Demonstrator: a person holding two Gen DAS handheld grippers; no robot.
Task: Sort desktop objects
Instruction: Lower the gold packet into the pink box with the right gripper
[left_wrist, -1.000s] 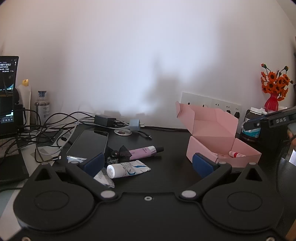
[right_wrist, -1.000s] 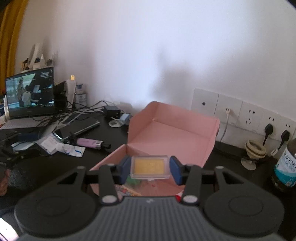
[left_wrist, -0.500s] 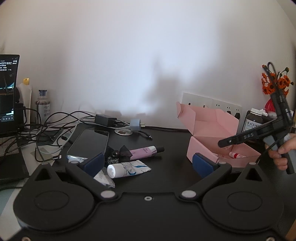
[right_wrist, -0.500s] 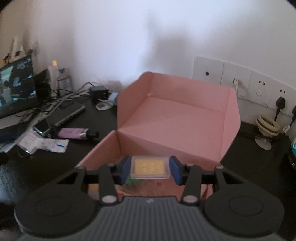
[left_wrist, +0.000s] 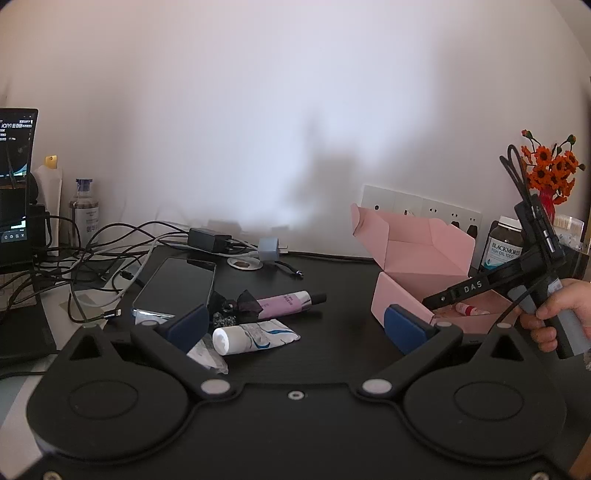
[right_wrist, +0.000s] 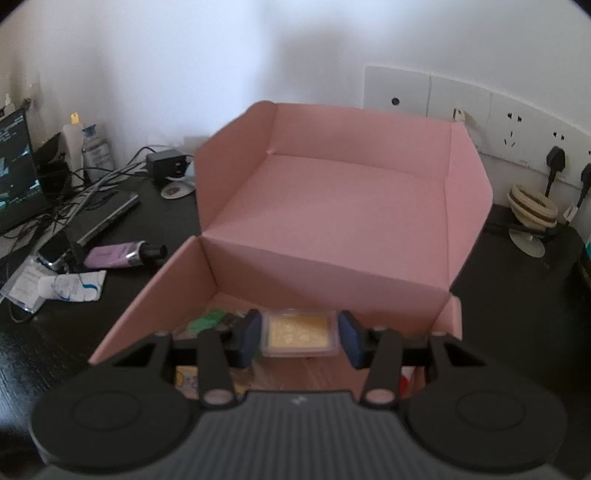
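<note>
White wall and a black table (left_wrist: 343, 295) frame the scene. Only the right wrist view shows the right claw (right_wrist: 300, 338) clamped on a clear case with a gold insert (right_wrist: 299, 332), held over the open pink box (right_wrist: 332, 206) — near its front edge. Only the left view shows the left claw (left_wrist: 295, 326) spread wide, empty, with a white tube (left_wrist: 255, 336), a purple tube (left_wrist: 288, 303) and a phone (left_wrist: 177, 286) beyond — and a hand (left_wrist: 557, 314) at far right.

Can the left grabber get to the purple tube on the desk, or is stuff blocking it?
Probably yes. The left gripper is open and empty, and the purple tube lies just ahead on the desk. The white tube and a dark crumpled wrapper crowd it, so care is needed.
</note>
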